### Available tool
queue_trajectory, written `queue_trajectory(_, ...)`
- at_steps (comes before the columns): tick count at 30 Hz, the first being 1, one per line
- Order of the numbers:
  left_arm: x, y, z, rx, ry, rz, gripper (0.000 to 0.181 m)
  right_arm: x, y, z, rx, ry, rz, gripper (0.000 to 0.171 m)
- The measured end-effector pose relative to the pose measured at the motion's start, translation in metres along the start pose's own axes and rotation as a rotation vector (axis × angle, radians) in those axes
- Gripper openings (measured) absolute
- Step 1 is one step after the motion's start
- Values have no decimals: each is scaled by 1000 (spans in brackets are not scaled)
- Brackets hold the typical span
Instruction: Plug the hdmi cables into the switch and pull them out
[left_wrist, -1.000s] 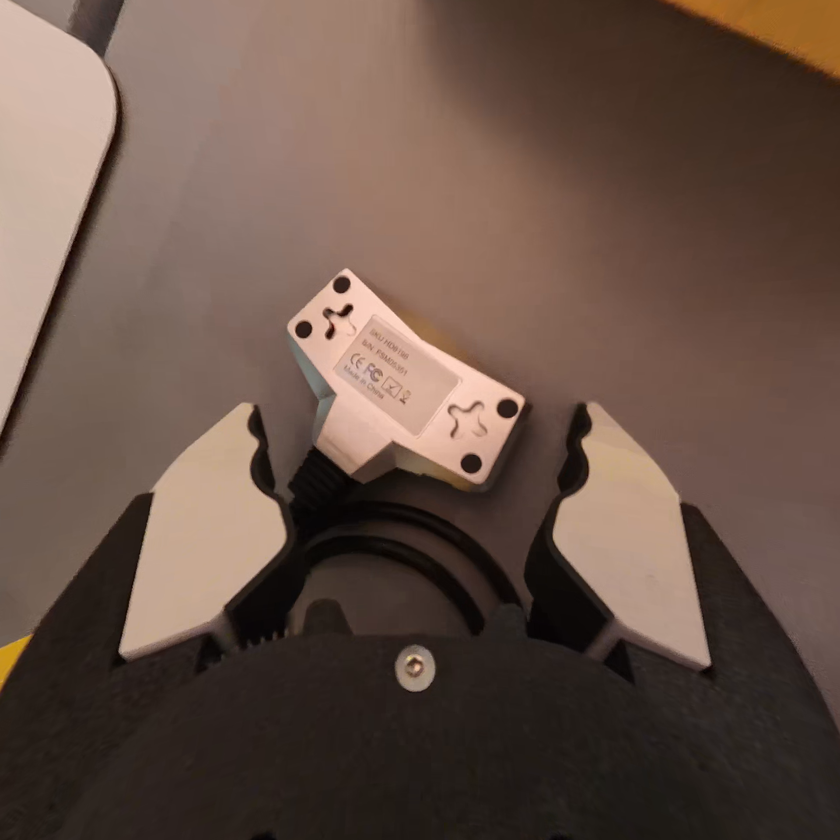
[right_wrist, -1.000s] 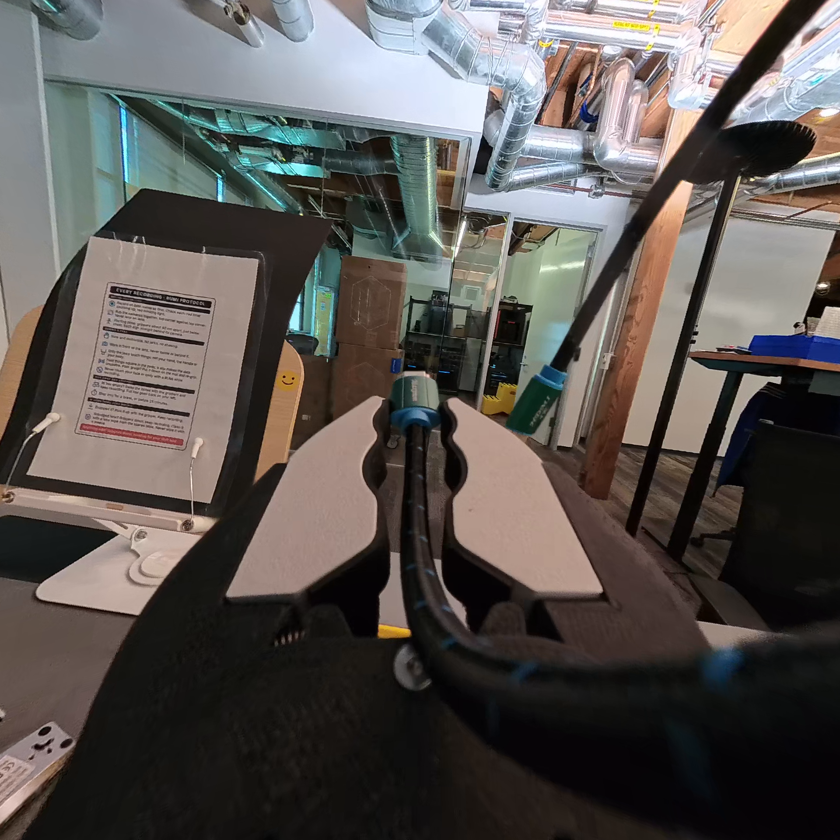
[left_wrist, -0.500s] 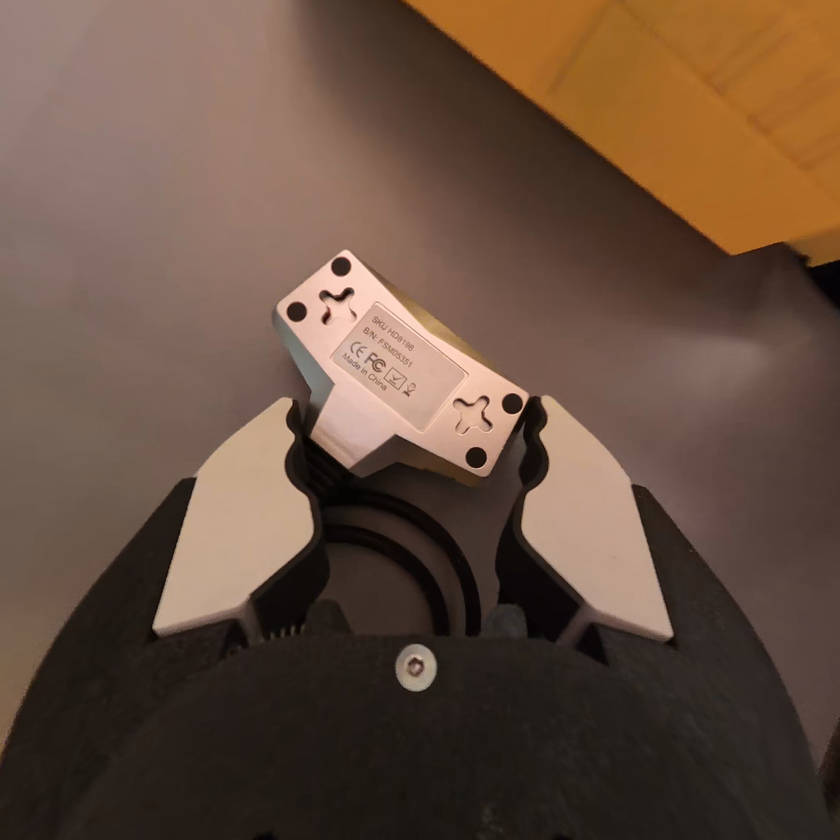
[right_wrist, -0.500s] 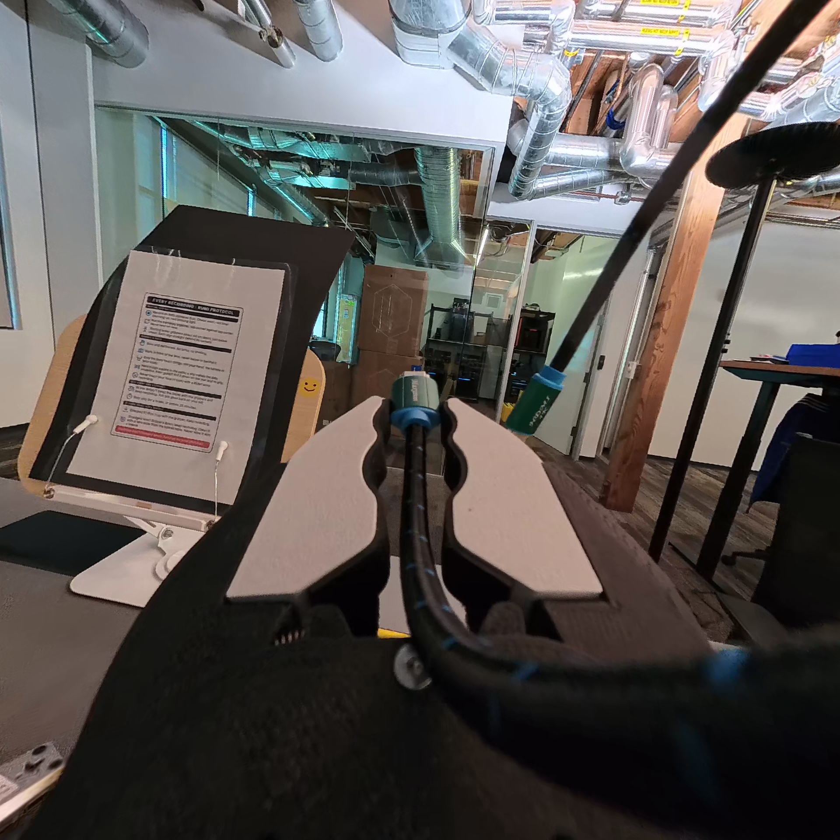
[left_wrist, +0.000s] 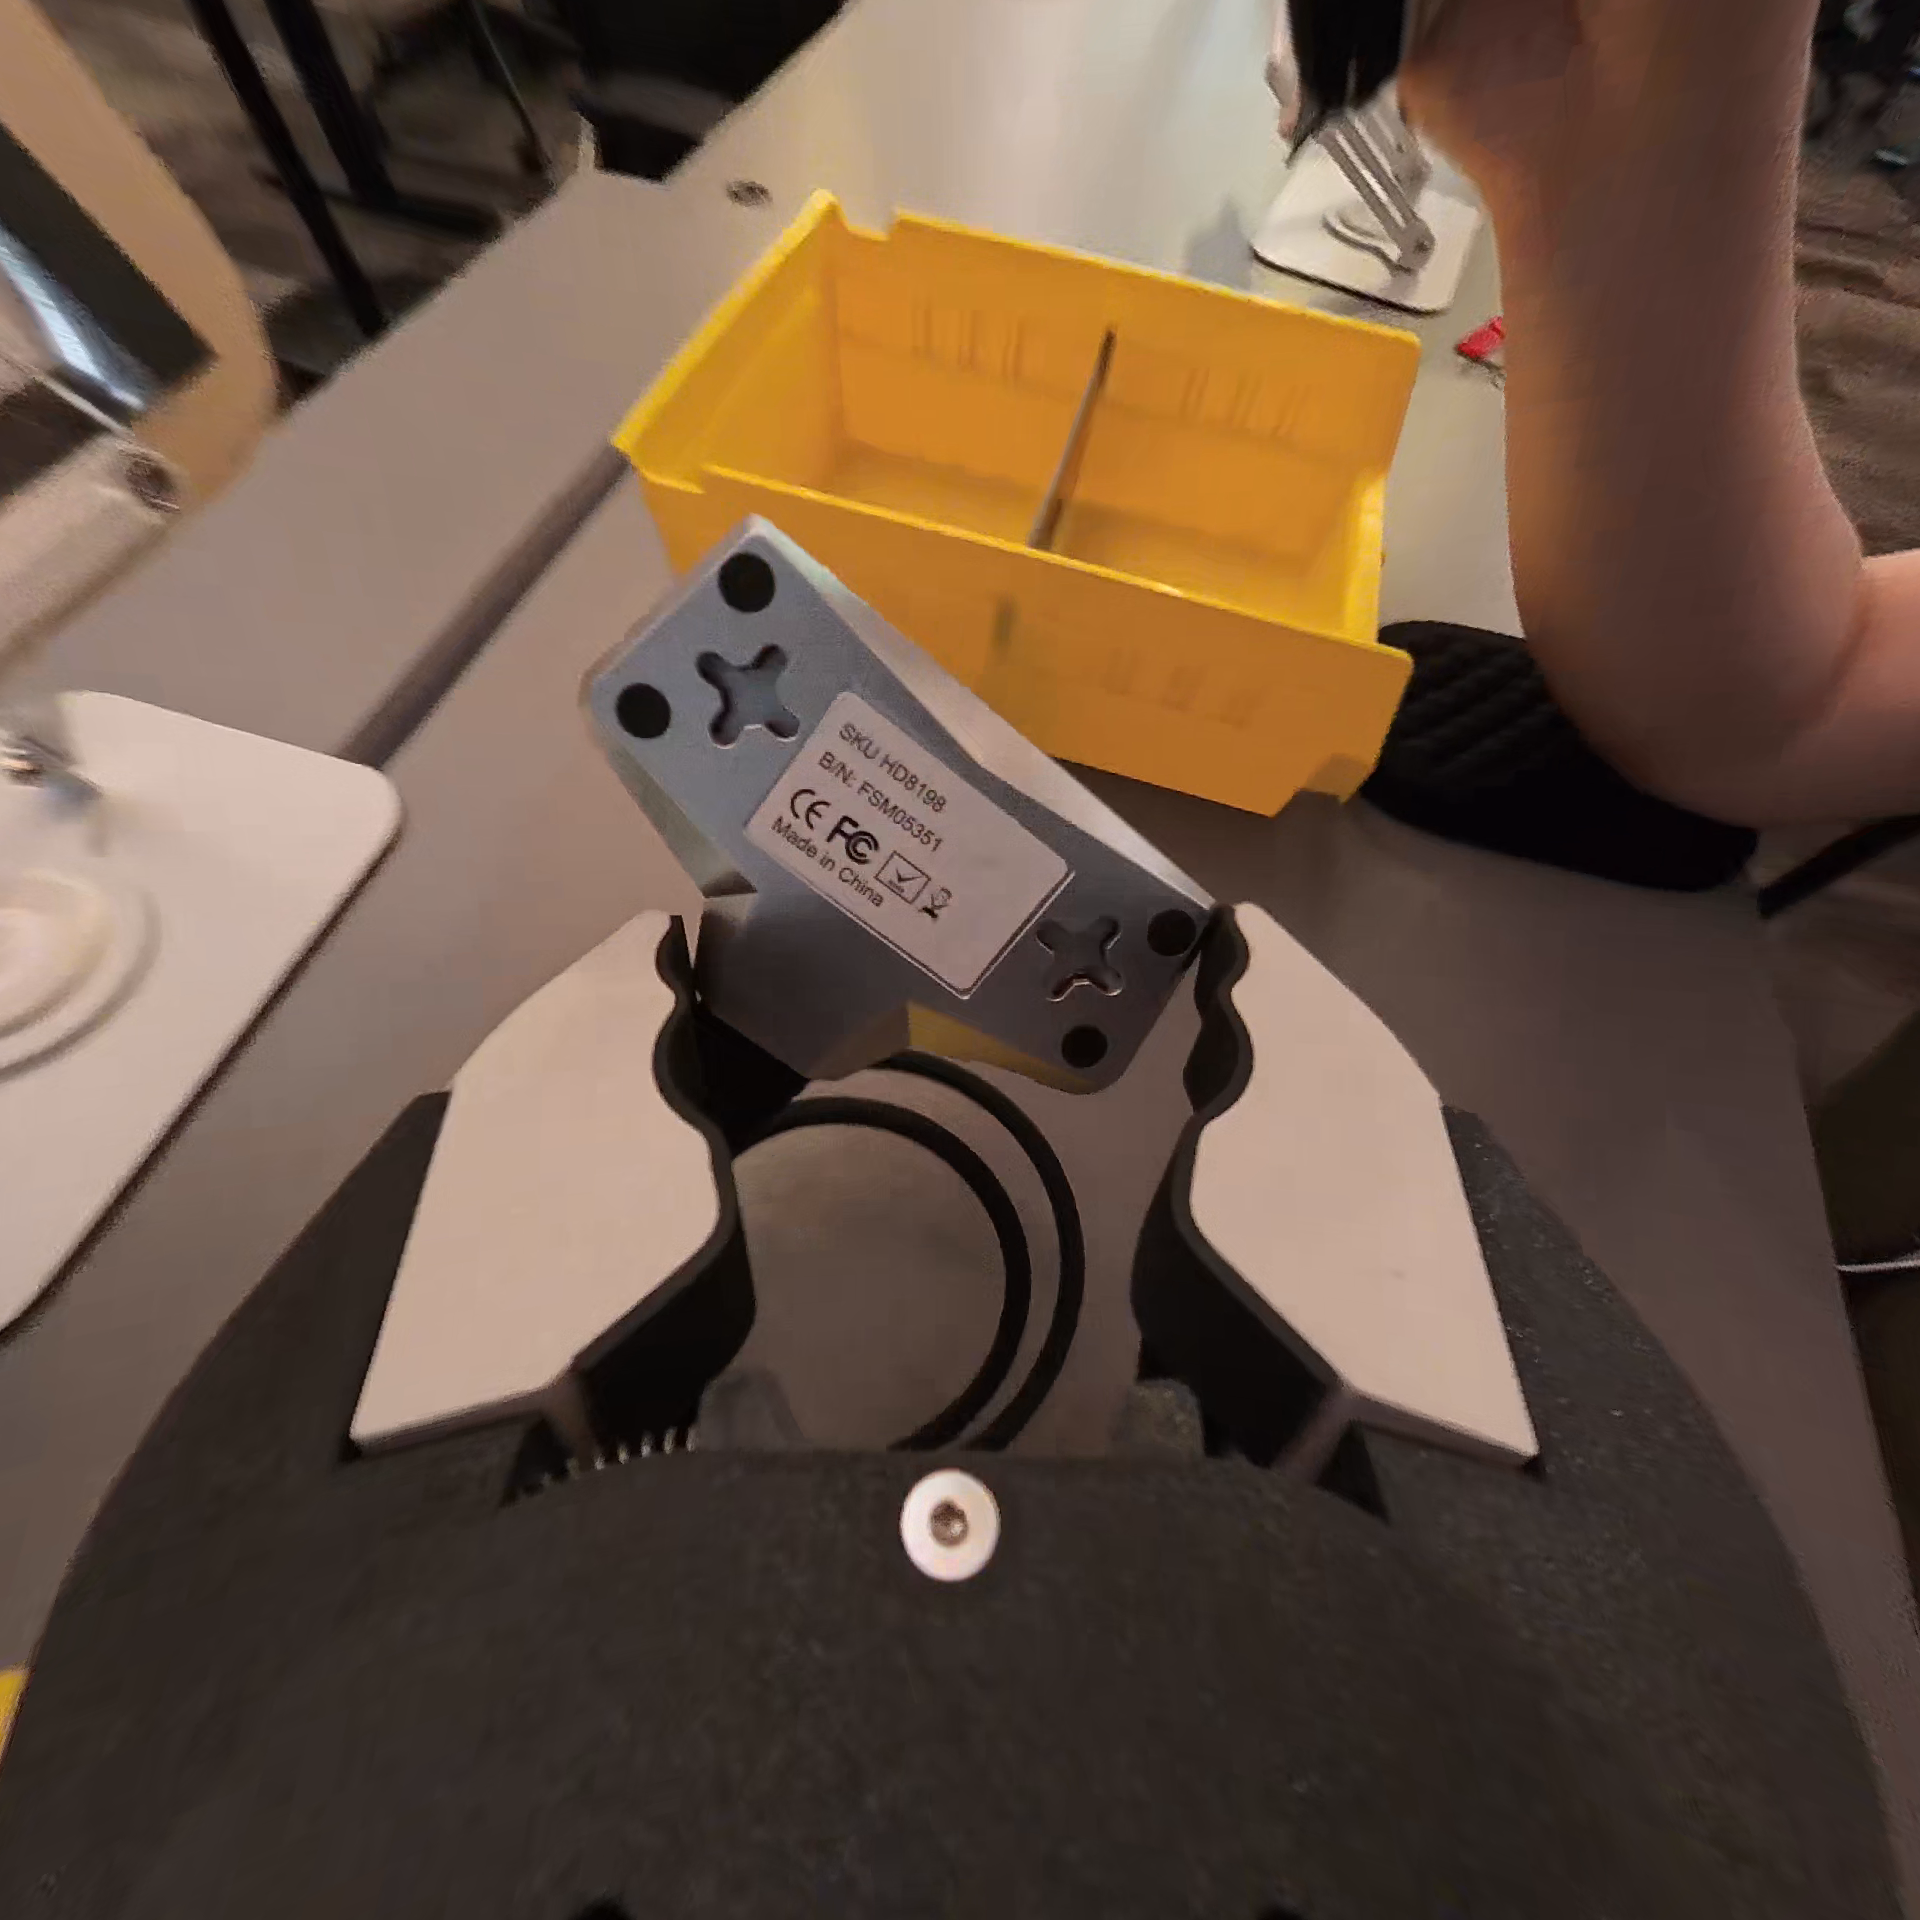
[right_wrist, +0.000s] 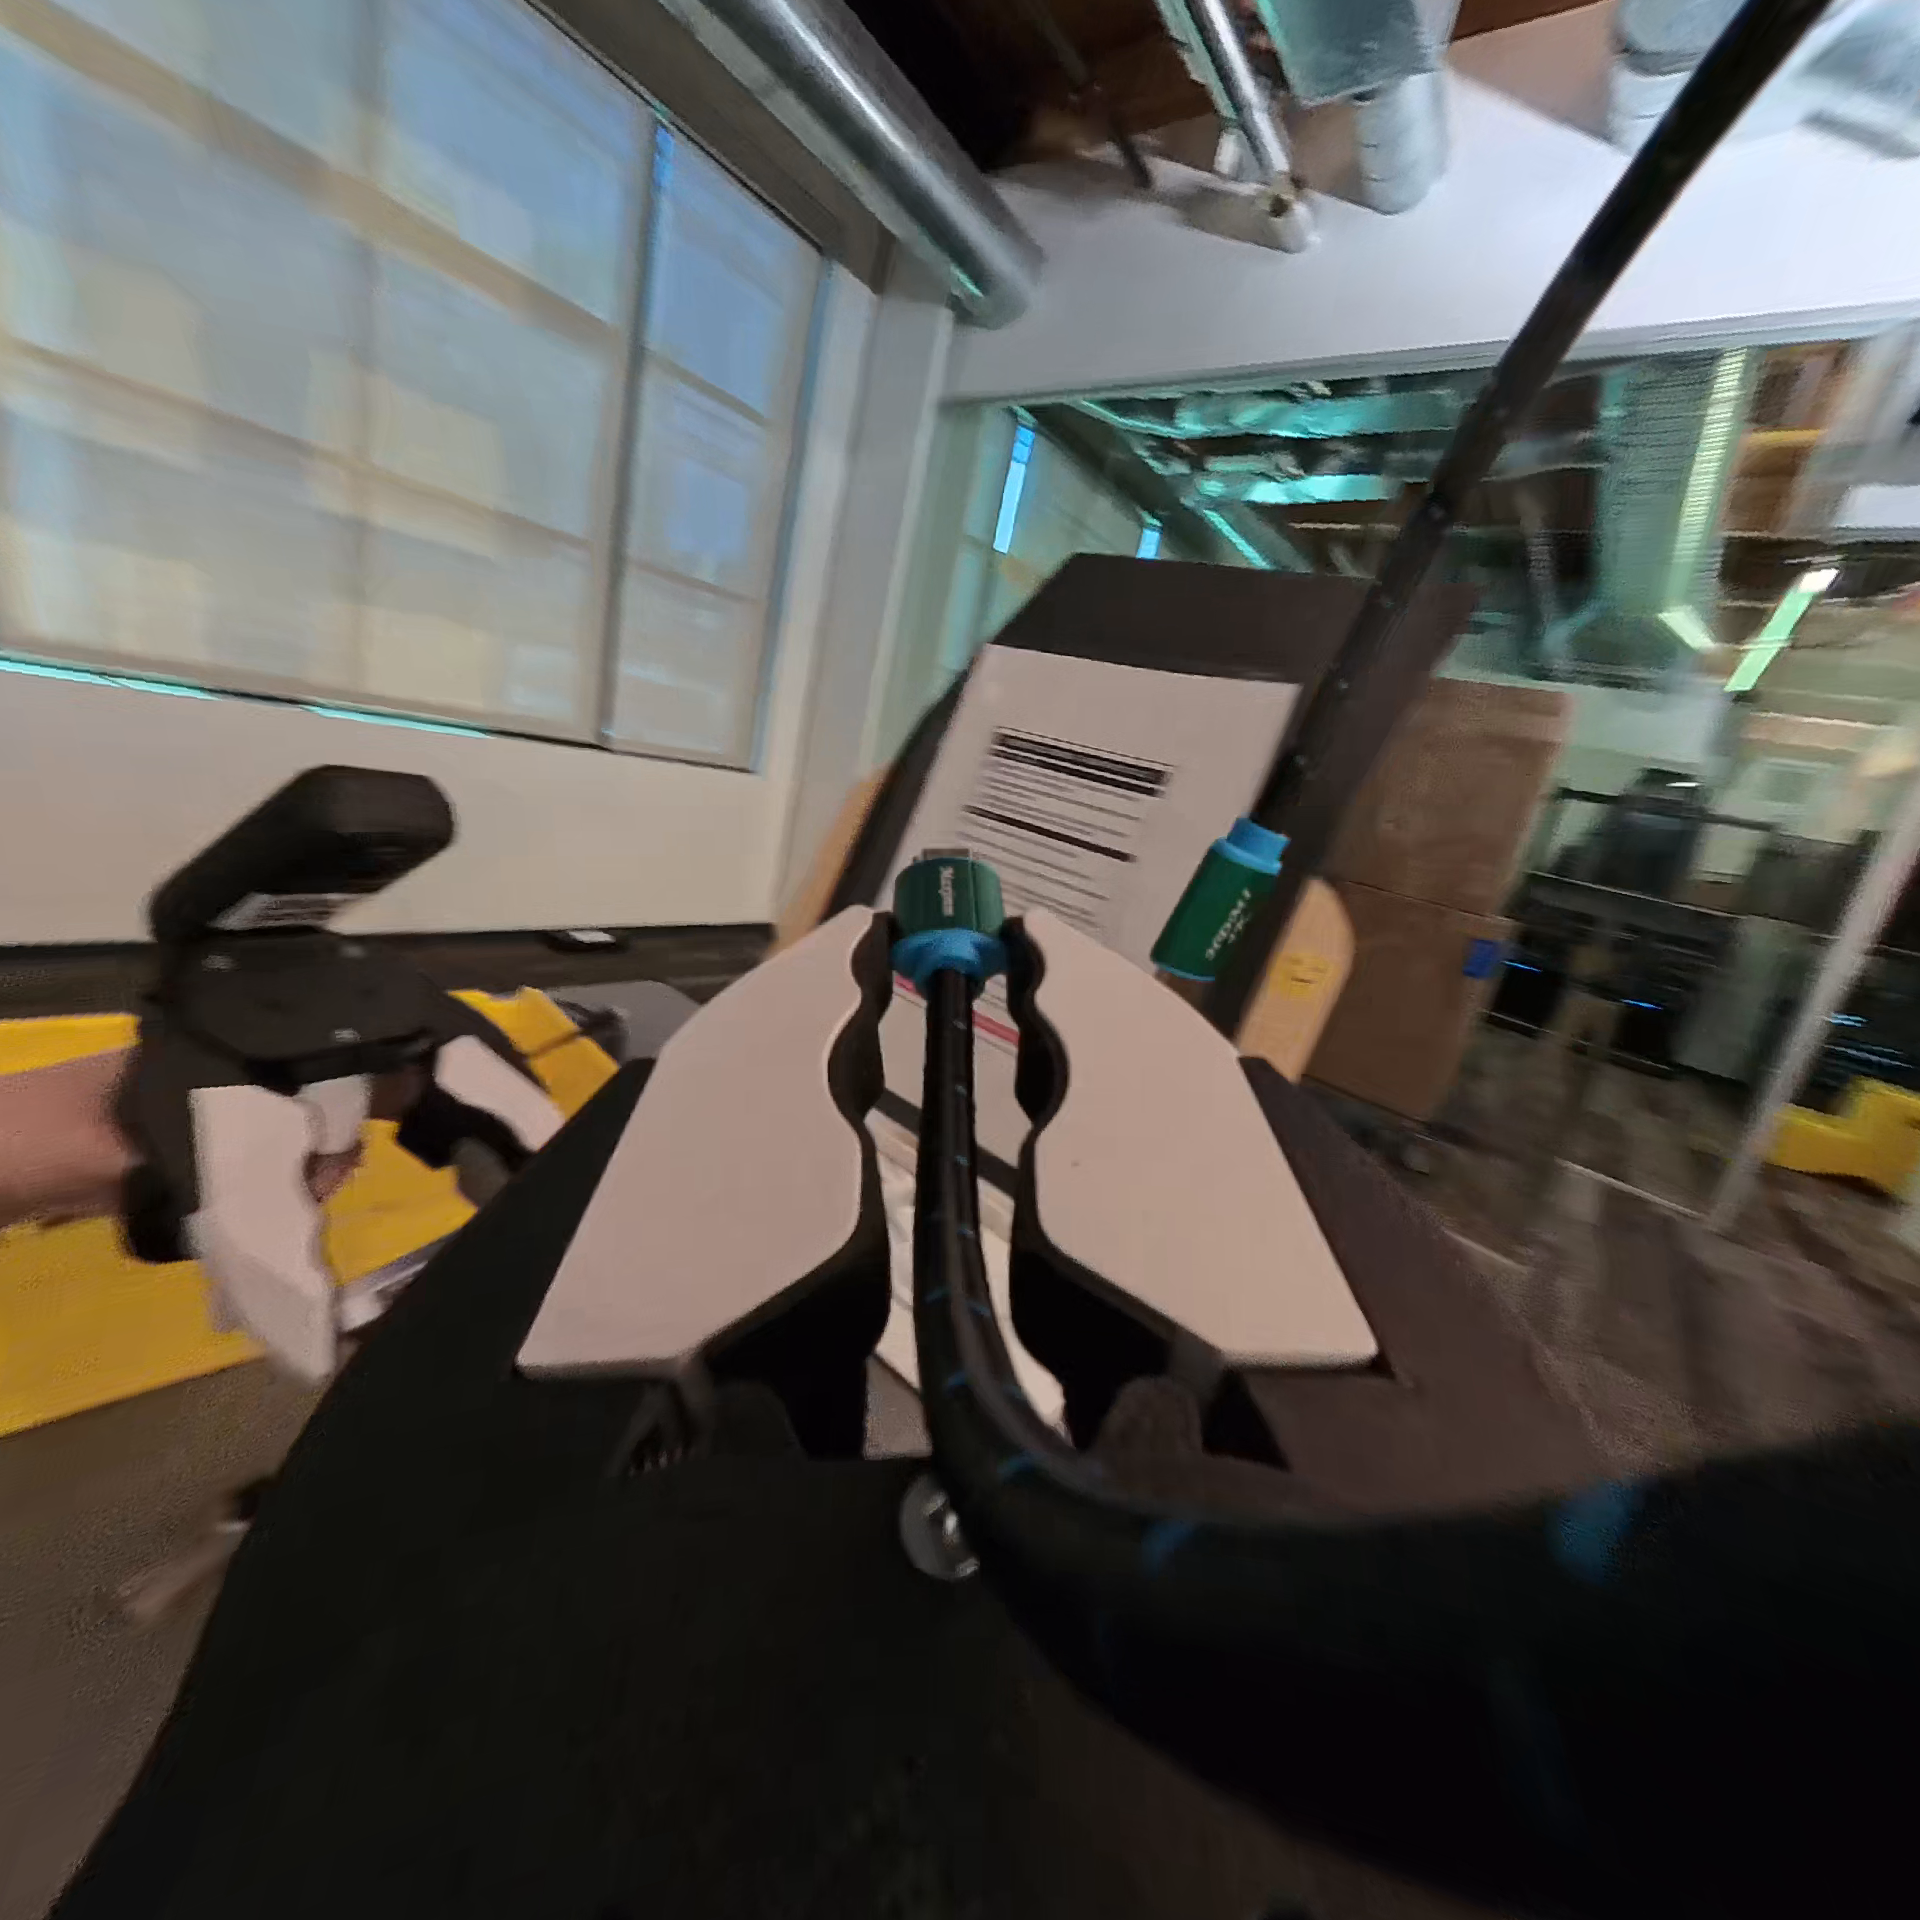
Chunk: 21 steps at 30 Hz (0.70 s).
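A dark grey table (left_wrist: 1507, 1039) is seen in the left wrist view. A yellow bin (left_wrist: 1039, 613) with a thin divider in its middle is placed on it, toward 12 o'clock. A dark rounded pad (left_wrist: 1538, 769) is laid just beside the bin, at about 2 o'clock, and a person's forearm (left_wrist: 1683, 582) is rested on this pad. A white flat stand base (left_wrist: 208, 904) is set on the table at about 9 o'clock. A second, lighter table (left_wrist: 1091, 135) is joined behind the bin, and another white stand base (left_wrist: 1371, 249) is carried on it at 1 o'clock.
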<state>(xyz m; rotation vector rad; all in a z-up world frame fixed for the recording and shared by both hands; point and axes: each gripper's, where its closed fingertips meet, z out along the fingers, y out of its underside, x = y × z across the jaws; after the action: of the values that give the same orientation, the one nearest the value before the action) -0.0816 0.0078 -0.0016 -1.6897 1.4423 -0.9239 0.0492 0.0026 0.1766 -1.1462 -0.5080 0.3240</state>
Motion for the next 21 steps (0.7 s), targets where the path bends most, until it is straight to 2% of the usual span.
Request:
queue_trajectory(5, -14, -4, -31, 70, -61, -28, 92, -51, 27, 26, 21, -269, 238, 21)
queue_trajectory(10, -13, -12, -47, 111, -55, -14, 92, -73, 45, 30, -6, -425, 287, 21)
queue_trajectory(21, 3, -4, -44, 54, 23, 27, 92, -107, 71, 17, -204, -591, 17, 21)
